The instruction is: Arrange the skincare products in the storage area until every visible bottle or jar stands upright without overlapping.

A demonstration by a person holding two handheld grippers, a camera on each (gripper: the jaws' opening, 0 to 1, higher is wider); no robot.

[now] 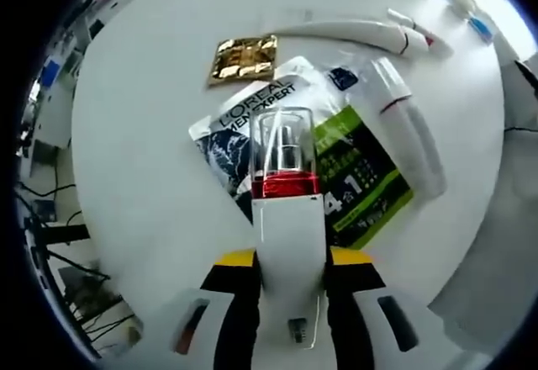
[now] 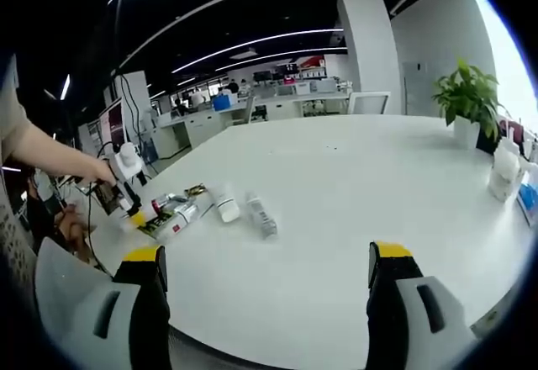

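"L'OREAL MEN EXPERT" on white sachet [image 1: 252, 113], "4 1" on green sachet [image 1: 366, 177]

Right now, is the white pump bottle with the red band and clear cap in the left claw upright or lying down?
Cannot tell: the white pump bottle with the red band and clear cap points along the left claw, over the green sachet, and the view tilts.
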